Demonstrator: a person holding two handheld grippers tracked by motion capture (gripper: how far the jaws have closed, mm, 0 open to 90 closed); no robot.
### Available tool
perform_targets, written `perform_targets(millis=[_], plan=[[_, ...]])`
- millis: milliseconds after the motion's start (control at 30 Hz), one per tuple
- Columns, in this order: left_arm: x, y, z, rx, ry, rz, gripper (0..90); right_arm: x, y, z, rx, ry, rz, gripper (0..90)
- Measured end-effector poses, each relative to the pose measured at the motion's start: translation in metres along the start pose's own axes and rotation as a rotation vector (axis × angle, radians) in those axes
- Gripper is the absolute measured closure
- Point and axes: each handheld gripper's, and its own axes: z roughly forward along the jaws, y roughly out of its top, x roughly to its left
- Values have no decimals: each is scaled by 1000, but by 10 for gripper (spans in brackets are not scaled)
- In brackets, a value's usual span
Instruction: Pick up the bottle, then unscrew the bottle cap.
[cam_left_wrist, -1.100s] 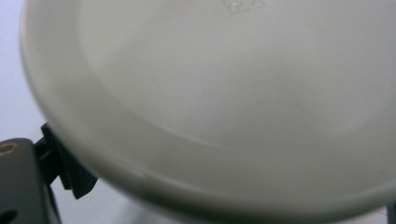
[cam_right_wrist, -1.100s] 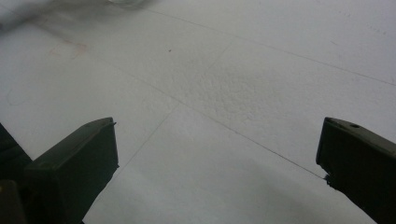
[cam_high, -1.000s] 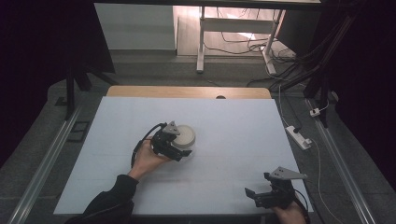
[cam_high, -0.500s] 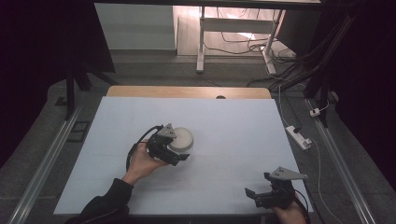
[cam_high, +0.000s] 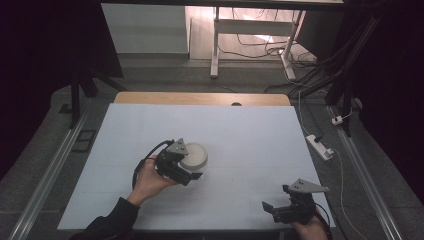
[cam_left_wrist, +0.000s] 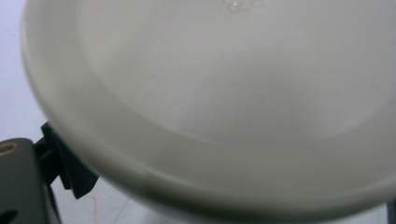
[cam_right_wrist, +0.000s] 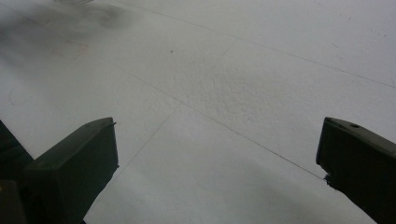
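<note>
Left gripper (cam_high: 192, 172) clamps the white bowl (cam_high: 194, 155) mid-table; right gripper (cam_high: 270, 209), jaws apart, rests near the table's (cam_high: 250, 130) near-right edge.

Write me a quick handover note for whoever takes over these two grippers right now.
Left gripper: at the white round dish near the middle of the white table; the dish rim sits right against its camera, so whether it grips the dish cannot be told.
Right gripper: open, holding nothing, low over the table's near right corner.
Done: left gripper brought to the dish.
Left: probably confirm the grip, then move the dish; right gripper is free to help.
</note>
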Motion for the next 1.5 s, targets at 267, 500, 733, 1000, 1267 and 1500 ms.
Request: perform_targets(millis=[267, 500, 733, 1000, 1267, 1500], plan=[[-13, -4, -4, 5, -19, 17, 81, 0, 0, 0, 3, -1, -4, 0], [-24, -6, -7, 12, -36, 37, 81, 0, 0, 0, 3, 0, -6, 0], [-29, -5, -7, 13, -41, 46, 81, 0, 0, 0, 1, 1, -6, 0], [-28, -6, -6, 16, -36, 49, 81, 1, 0, -1, -7, 3, -10, 0], [-28, -6, -6, 18, -32, 56, 81, 2, 1, -2, -19, 20, -5, 0], [-27, -6, -5, 21, -29, 60, 81, 7, 5, -3, -38, 45, -23, 0]])
